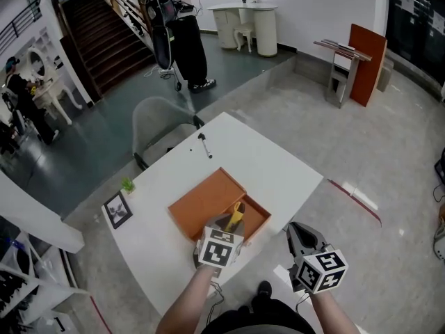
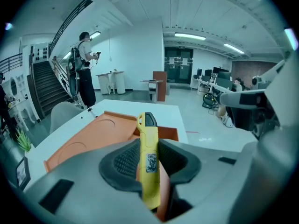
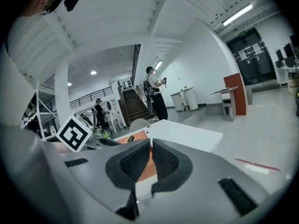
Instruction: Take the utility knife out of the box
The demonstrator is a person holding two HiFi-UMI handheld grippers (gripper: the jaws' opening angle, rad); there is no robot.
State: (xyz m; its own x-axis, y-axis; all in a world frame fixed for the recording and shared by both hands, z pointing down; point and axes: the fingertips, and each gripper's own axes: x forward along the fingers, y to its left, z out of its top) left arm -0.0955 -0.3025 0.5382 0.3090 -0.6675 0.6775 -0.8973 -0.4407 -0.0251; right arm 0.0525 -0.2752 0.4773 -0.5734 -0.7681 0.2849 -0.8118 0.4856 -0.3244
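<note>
A white surface (image 1: 278,165) stands cornerwise on the grey floor (image 1: 389,152). An open orange box (image 1: 208,204) lies on its near middle, the lid folded flat to the left. A small dark picture frame (image 1: 117,209) lies at the left corner, with a small green plant (image 1: 128,184) just beyond it. A thin dark pen-like thing (image 1: 204,145) lies toward the far corner.

**Grey grippers, chequered cubes**

The left gripper (image 2: 149,146) and the right gripper (image 3: 151,146) both have pale grey shells and black ribbed pads (image 3: 133,162). Each carries a white cube (image 1: 221,248) printed with black squares. Below the left one's cube are dark clothing (image 1: 257,322) and a black shoe (image 1: 263,289).
</note>
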